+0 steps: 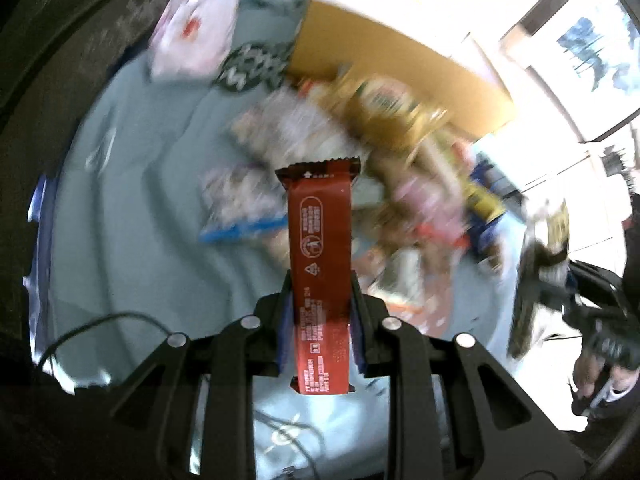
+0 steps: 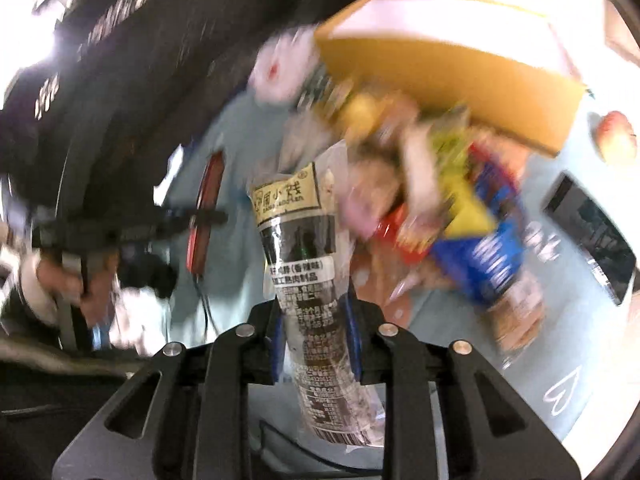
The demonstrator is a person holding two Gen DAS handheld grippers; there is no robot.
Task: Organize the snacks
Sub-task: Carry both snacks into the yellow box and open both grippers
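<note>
My left gripper (image 1: pixel 320 280) is shut on a long red snack bar (image 1: pixel 319 232), which sticks up between the fingers above the pale blue cloth (image 1: pixel 132 208). My right gripper (image 2: pixel 314 300) is shut on a clear snack packet with a tan and black label (image 2: pixel 298 232). A blurred heap of mixed snack packs (image 1: pixel 360 152) lies on the cloth beyond both grippers, up against a cardboard box (image 1: pixel 384 52). In the right wrist view the left gripper (image 2: pixel 200 216) appears at the left, with the red bar (image 2: pixel 204 216) seen edge-on and a hand on its grip.
The cardboard box (image 2: pixel 448 68) stands at the far side of the heap. A white pack with a red mark (image 1: pixel 188 36) lies at the back left. A dark flat device (image 2: pixel 592 236) and a reddish round object (image 2: pixel 616 140) sit on the cloth at right. Cables trail near me.
</note>
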